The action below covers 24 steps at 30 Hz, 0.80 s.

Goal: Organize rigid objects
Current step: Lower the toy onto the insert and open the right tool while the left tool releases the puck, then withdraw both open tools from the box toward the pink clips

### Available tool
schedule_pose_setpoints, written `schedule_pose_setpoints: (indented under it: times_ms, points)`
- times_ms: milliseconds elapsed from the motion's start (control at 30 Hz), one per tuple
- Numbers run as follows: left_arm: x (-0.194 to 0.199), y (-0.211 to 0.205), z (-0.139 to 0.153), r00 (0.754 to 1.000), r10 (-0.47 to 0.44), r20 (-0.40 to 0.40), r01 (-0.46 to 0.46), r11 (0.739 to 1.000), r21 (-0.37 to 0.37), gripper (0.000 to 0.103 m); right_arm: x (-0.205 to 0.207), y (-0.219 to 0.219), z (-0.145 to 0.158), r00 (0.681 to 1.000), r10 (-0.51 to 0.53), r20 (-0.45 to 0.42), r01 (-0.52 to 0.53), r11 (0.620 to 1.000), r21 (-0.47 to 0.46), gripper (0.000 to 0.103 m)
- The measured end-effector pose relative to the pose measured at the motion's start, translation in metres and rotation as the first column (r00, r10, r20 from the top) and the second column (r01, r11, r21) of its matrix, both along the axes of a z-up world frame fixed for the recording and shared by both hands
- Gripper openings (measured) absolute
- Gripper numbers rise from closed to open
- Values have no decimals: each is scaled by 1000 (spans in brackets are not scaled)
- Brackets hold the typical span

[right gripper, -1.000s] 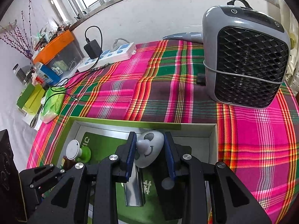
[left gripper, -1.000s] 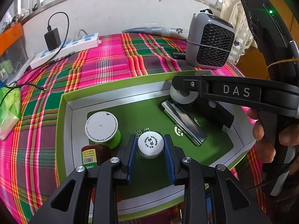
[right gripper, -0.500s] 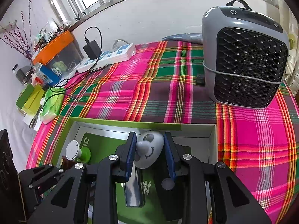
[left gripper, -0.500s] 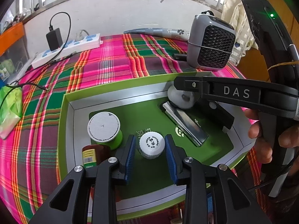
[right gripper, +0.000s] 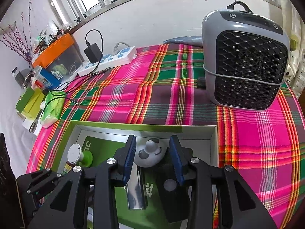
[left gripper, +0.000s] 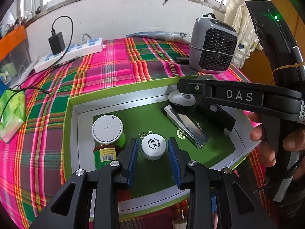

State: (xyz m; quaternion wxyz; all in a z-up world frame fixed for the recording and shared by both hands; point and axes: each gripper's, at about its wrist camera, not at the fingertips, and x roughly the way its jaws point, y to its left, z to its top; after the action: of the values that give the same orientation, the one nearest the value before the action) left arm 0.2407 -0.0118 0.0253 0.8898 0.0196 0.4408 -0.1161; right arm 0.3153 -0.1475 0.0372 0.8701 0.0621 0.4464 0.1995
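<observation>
The left gripper (left gripper: 152,156) stands parted around the white-capped bottle (left gripper: 153,146) on the floor of the green box (left gripper: 122,93), its jaws having just opened, pads clear of the cap; the bottle looks light and rigid, its ribbed cap rim the best hold. The right gripper (right gripper: 153,158) has likewise just been opening around the grey panda figure (right gripper: 150,154) at the box's far corner, pads just off it. That smooth dome probably slips, so gripping low across its widest part seems safest.

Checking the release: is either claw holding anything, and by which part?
Nothing is held. The white-capped bottle and the gray smiley-face piece sit loose between open jaws that just opened.
</observation>
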Motion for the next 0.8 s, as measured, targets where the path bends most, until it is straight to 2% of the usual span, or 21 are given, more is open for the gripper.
schedule_pose_setpoints:
  times_ms: [367,800]
  points:
    - [-13,3,10,1000,6,28,-6,1000,-6,31,-16,-2,9,1000,-2,25,2,1000,-5,38]
    - [-47,21,26,997,26,71,-26,1000,-10,31,-56,-7,25,997,-6,72,6,1000,-8,38]
